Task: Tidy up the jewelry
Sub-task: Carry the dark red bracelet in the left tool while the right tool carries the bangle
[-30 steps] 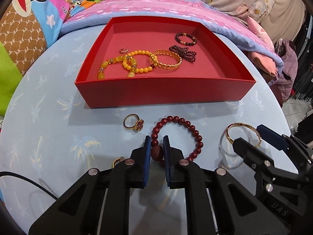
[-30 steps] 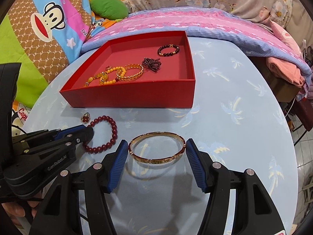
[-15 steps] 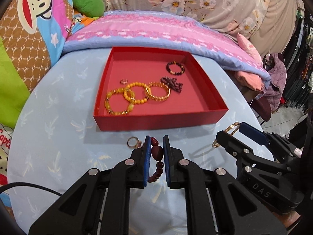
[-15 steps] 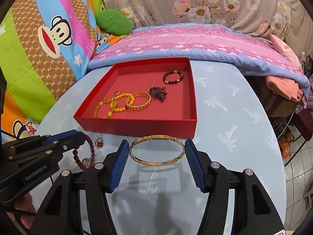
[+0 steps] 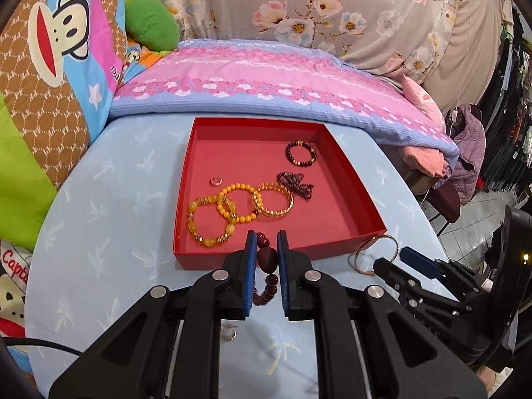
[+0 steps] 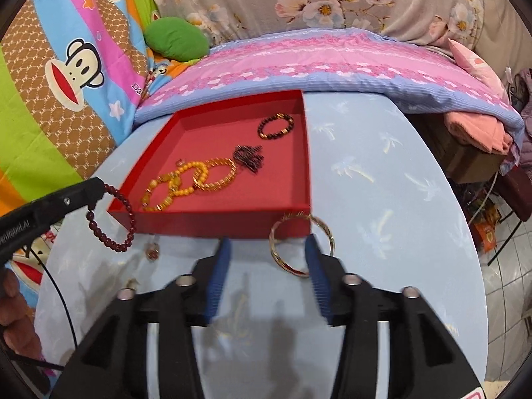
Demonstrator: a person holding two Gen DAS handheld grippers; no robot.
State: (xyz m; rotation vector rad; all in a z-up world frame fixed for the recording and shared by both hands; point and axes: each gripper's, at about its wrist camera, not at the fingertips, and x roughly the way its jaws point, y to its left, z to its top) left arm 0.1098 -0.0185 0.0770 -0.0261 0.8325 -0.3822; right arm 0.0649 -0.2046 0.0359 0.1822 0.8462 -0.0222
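Observation:
My left gripper point(image 5: 266, 236) is shut on a dark red bead bracelet point(image 5: 267, 261). The bracelet hangs in the air just before the red tray point(image 5: 199, 259). In the right wrist view it dangles from the left gripper point(image 6: 96, 186) as a bead loop point(image 6: 128, 229). My right gripper point(image 6: 268, 242) is closing. A gold bangle point(image 6: 282, 259) stands tipped up around its right finger point(image 6: 314, 259), well apart from the left pad. The left wrist view shows the bangle point(image 5: 362, 261) upright at the right gripper point(image 5: 392, 257).
The tray point(image 6: 206, 224) holds yellow bead bracelets point(image 5: 212, 222), a gold bracelet point(image 5: 272, 204), dark bead pieces point(image 5: 296, 184) and a small ring point(image 5: 216, 181). A flower ring point(image 6: 153, 251) and a small gold ring point(image 5: 229, 332) lie on the blue round table. Bedding rises behind.
Both grippers rose. The bead bracelet left the table in the left gripper. The right jaws narrowed, and the bangle went from flat between them to tipped up at the right finger.

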